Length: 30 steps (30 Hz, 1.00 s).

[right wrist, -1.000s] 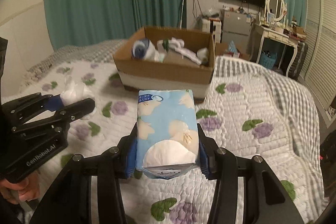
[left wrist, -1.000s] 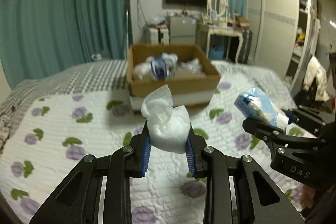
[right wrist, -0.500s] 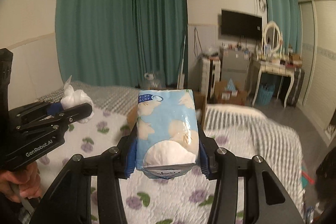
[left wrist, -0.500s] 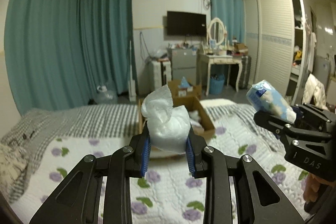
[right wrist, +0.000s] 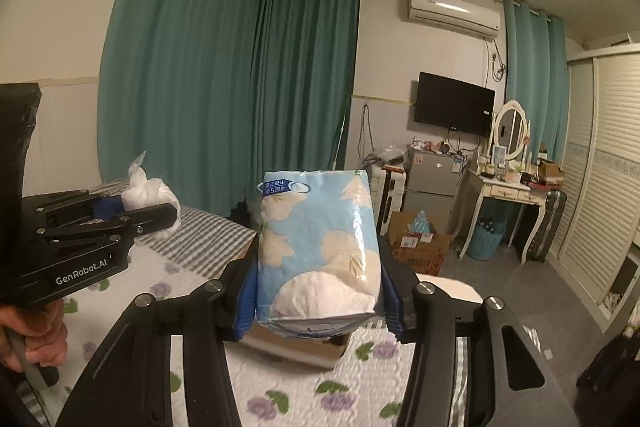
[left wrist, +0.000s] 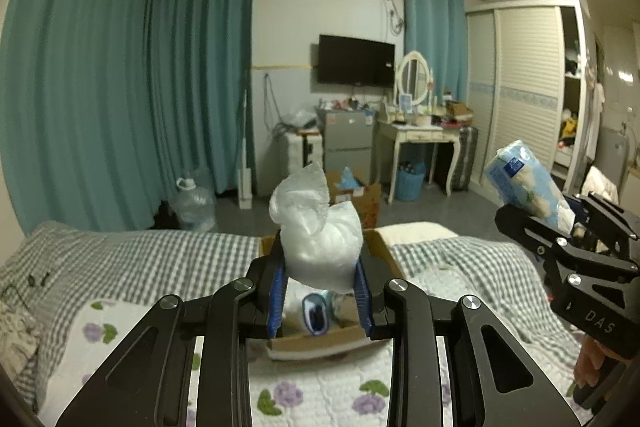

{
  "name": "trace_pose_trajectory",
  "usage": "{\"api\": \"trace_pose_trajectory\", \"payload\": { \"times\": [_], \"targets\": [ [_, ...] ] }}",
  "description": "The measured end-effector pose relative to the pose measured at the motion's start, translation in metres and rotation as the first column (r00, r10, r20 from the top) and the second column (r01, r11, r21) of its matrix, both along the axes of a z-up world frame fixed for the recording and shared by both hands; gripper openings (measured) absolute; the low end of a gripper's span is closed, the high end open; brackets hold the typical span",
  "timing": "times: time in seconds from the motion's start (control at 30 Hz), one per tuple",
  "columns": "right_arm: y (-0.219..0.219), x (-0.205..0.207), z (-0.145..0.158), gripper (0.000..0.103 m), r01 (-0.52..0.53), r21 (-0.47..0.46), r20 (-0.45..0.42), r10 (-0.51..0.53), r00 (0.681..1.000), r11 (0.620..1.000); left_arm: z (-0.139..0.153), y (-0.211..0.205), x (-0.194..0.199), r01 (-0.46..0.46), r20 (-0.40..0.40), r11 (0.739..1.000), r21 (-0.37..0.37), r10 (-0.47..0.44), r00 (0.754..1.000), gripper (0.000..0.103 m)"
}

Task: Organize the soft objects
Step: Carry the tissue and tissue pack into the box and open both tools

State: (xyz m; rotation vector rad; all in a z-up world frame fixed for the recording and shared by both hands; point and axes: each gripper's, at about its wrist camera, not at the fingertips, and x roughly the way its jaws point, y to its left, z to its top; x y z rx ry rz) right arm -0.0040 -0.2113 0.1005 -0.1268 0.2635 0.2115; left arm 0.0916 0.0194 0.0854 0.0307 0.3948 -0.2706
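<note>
My left gripper [left wrist: 320, 291] is shut on a white plastic bag of soft stuffing [left wrist: 318, 239], held high over the bed. My right gripper [right wrist: 318, 295] is shut on a blue and white tissue pack [right wrist: 318, 247]. The open cardboard box [left wrist: 384, 255] sits on the bed below and just beyond the left gripper, with soft items inside [left wrist: 314, 313]. In the right wrist view only the box's near wall [right wrist: 296, 345] shows under the pack. The right gripper and tissue pack [left wrist: 524, 183] show at the right of the left wrist view; the left gripper and bag [right wrist: 148, 191] show at the left of the right wrist view.
The bed has a flowered white quilt [left wrist: 320, 395] and a grey checked blanket [left wrist: 140, 259]. Beyond the bed stand teal curtains [left wrist: 120, 87], a water jug [left wrist: 194, 205], a small fridge [left wrist: 346, 143], a dressing table [left wrist: 418, 131], a floor box [right wrist: 418, 245] and a wardrobe [left wrist: 528, 87].
Both grippers have risen and tilted up, still holding their loads. The box has dropped from mid-frame to low in both views, now partly hidden behind the held objects.
</note>
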Motion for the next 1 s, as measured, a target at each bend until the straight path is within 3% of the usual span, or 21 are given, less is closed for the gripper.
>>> {"api": "trace_pose_trajectory", "payload": {
  "times": [0.4, 0.6, 0.8, 1.0],
  "targets": [
    [0.017, 0.104, -0.029, 0.05, -0.012, -0.064, -0.045, 0.009, 0.999, 0.998, -0.025, -0.009, 0.092, 0.014, -0.083, 1.0, 0.005, -0.014, 0.996, 0.029],
    [0.015, 0.162, -0.062, 0.052, -0.017, -0.047, -0.134, 0.01, 0.991, 0.999, -0.055, -0.023, 0.135, 0.029, -0.164, 1.0, -0.009, -0.03, 0.986, 0.029],
    [0.025, 0.211, -0.1, 0.052, -0.027, -0.104, -0.213, 0.005, 0.977, 0.994, -0.097, -0.042, 0.163, 0.051, -0.247, 0.997, 0.053, -0.037, 0.968, 0.029],
    [0.027, 0.241, -0.137, 0.052, -0.045, -0.146, -0.299, -0.001, 0.954, 0.988, -0.129, -0.047, 0.178, 0.086, -0.365, 0.994, 0.064, -0.057, 0.929, 0.03]
  ]
}}
